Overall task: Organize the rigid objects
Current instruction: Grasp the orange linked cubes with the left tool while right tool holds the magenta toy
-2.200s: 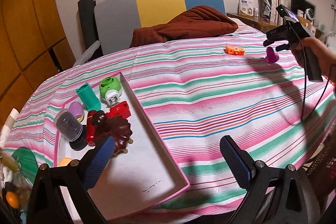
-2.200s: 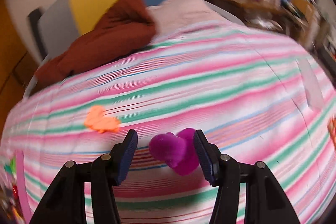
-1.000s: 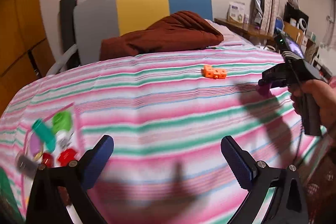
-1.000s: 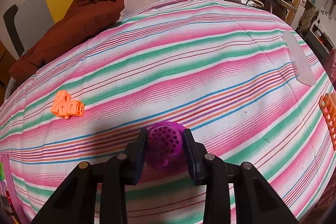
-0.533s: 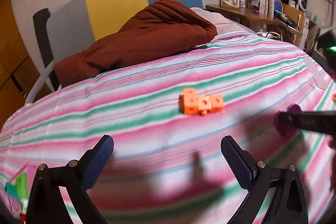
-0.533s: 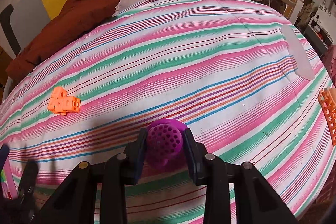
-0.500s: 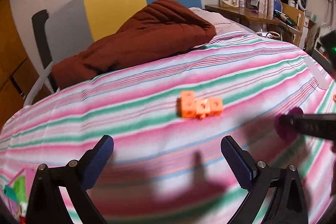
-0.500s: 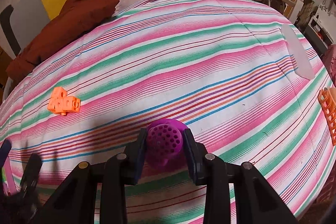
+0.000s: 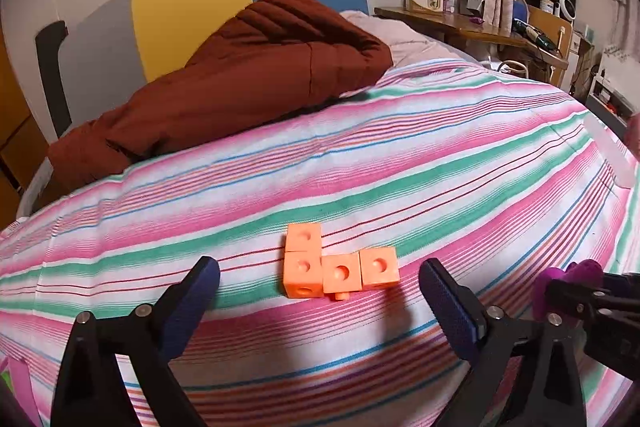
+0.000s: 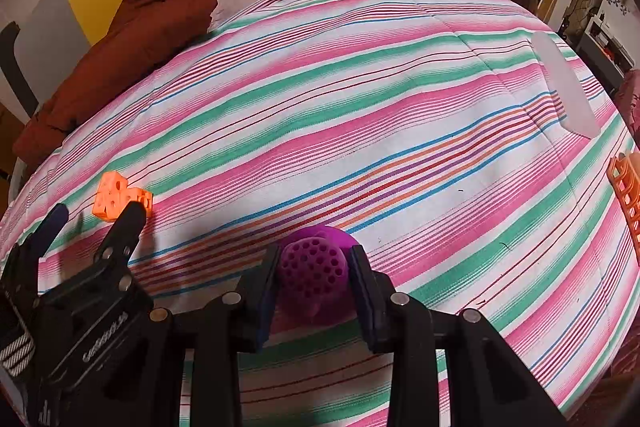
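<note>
Fingers of the right gripper (image 10: 314, 281) clamped on a purple perforated piece (image 10: 314, 273), pads pressing both its sides, piece low against the striped bedspread (image 10: 360, 99). Left gripper (image 9: 320, 283) spread wide, nothing gripped; its jaws have just been closing a little, with the orange block cluster (image 9: 340, 261) lying between the fingertips but clear of both pads. In the right wrist view the left gripper (image 10: 98, 215) sits just in front of the same cluster (image 10: 120, 201).

Progress, as judged: purple piece secured, not yet carried anywhere. Orange cluster lined up for a grasp, not yet taken. No container in view, apart from a pink-and-green sliver at the lower left edge of the left wrist view, too small to tell. Both pieces seem left to stow.

Orange cluster: four linked cubes in an L, a round hole in each visible face, one small peg at the near side. Hard plastic, by the look.

Beyond: brown quilt (image 9: 224, 79) heaped at the far end, well apart.
</note>
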The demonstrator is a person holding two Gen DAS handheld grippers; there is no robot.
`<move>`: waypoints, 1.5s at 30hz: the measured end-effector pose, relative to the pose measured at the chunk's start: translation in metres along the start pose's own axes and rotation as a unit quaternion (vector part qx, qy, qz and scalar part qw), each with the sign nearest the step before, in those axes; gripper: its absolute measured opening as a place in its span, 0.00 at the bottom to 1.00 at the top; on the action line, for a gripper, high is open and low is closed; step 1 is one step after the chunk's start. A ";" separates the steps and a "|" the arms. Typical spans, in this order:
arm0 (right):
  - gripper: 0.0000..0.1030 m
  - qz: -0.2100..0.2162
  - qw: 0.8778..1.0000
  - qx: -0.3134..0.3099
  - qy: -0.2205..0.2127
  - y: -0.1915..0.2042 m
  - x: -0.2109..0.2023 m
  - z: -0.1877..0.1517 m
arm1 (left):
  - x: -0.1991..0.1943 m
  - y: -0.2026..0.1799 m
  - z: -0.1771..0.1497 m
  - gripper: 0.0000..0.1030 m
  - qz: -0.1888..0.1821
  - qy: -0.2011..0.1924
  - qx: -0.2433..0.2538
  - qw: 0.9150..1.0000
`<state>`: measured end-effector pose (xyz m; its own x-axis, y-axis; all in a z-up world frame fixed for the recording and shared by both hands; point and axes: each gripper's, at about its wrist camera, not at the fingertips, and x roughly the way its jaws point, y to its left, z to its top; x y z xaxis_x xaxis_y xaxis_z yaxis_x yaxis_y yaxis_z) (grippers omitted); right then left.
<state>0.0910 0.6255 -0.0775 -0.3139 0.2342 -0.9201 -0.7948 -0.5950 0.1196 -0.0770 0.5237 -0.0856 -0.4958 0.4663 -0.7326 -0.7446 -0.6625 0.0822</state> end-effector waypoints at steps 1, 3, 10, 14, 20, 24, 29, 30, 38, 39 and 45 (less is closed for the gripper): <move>0.33 0.000 1.000 0.000 0.000 0.000 0.000 0.000 | 0.002 0.000 0.000 0.87 -0.004 0.003 -0.001 1.000; 0.33 -0.001 1.000 0.000 0.000 0.001 0.000 0.000 | 0.006 0.000 0.000 0.80 -0.013 0.010 -0.002 1.000; 0.33 -0.009 1.000 -0.003 0.003 0.002 0.001 -0.001 | 0.012 -0.002 -0.004 0.58 -0.025 0.021 0.003 0.999; 0.33 -0.012 1.000 -0.007 0.005 0.004 0.002 -0.002 | 0.011 -0.003 -0.007 0.58 -0.019 0.015 0.008 1.000; 0.33 -0.017 1.000 -0.015 0.002 0.006 0.003 -0.003 | 0.003 -0.001 -0.012 0.58 0.001 0.003 0.010 1.000; 0.33 -0.019 1.000 -0.016 0.003 0.007 0.005 -0.003 | -0.005 0.005 -0.015 0.58 0.006 -0.010 0.001 1.000; 0.33 -0.019 1.000 -0.018 0.001 0.008 0.004 -0.005 | -0.017 0.001 -0.019 0.58 0.012 -0.035 0.015 0.999; 0.33 -0.019 1.000 -0.018 0.000 0.008 0.004 -0.005 | -0.020 -0.002 -0.020 0.58 0.014 -0.041 0.021 0.999; 0.32 -0.004 1.000 -0.019 -0.009 0.010 0.001 -0.005 | -0.045 -0.014 -0.031 0.58 0.019 -0.076 0.060 0.995; 0.32 -0.002 1.000 -0.020 -0.013 0.010 -0.001 -0.004 | -0.048 -0.014 -0.034 0.58 0.017 -0.078 0.063 0.995; 0.32 0.012 0.999 -0.033 -0.027 0.015 -0.009 -0.007 | -0.064 -0.010 -0.046 0.58 0.006 -0.081 0.058 0.995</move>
<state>0.0857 0.6094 -0.0698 -0.3616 0.2595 -0.8955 -0.7511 -0.6501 0.1149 -0.0175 0.4736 -0.0706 -0.5639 0.5525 -0.6139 -0.7795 -0.6017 0.1745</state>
